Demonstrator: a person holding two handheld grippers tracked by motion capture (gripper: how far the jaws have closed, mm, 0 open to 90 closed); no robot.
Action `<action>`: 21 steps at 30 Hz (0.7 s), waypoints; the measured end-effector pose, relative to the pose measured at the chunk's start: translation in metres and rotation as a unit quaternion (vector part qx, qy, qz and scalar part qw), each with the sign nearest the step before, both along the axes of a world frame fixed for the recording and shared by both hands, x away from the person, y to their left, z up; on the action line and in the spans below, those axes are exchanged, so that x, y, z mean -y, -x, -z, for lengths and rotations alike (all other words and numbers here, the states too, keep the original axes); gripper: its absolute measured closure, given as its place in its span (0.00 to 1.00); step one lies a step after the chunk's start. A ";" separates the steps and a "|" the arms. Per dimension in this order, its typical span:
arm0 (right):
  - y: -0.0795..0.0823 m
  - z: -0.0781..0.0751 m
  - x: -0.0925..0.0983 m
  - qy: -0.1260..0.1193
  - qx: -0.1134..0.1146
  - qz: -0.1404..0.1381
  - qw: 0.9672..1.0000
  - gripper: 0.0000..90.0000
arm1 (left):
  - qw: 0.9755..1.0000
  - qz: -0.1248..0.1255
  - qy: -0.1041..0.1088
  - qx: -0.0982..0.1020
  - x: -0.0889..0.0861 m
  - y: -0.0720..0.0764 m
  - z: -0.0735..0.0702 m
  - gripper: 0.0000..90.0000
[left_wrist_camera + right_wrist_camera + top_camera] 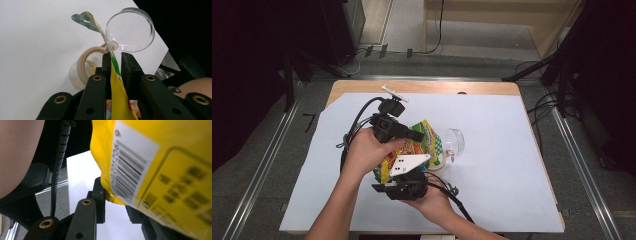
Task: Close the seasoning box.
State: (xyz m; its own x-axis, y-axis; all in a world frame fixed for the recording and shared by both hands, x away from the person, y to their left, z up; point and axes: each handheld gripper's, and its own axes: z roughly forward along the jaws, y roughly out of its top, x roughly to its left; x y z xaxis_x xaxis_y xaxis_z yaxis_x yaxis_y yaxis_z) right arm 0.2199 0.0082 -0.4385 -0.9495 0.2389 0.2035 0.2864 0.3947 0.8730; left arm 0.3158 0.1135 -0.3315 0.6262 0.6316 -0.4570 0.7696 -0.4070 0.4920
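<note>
Snack bag (pixel 424 140) is pinched by both grippers' fingers (pixel 106 65); tilt it slowly over the jar (pixel 85 65), I think.

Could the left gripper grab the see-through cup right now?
Probably not. The left gripper is shut on the yellow snack bag, so its jaws are busy. The clear cup lies on its side just beyond the bag; the bag would need letting go first.
</note>
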 end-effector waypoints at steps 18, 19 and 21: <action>0.002 -0.003 0.003 -0.002 0.001 -0.003 1.000 0.82 | 1.000 0.003 0.009 0.003 -0.001 0.001 -0.001 0.90; 0.002 -0.003 0.003 -0.002 0.000 -0.003 1.000 0.82 | 1.000 0.004 0.007 0.003 -0.001 0.001 -0.001 0.90; 0.002 -0.002 0.004 -0.003 0.002 -0.003 1.000 0.82 | 1.000 0.003 0.008 0.002 -0.002 0.000 -0.001 0.90</action>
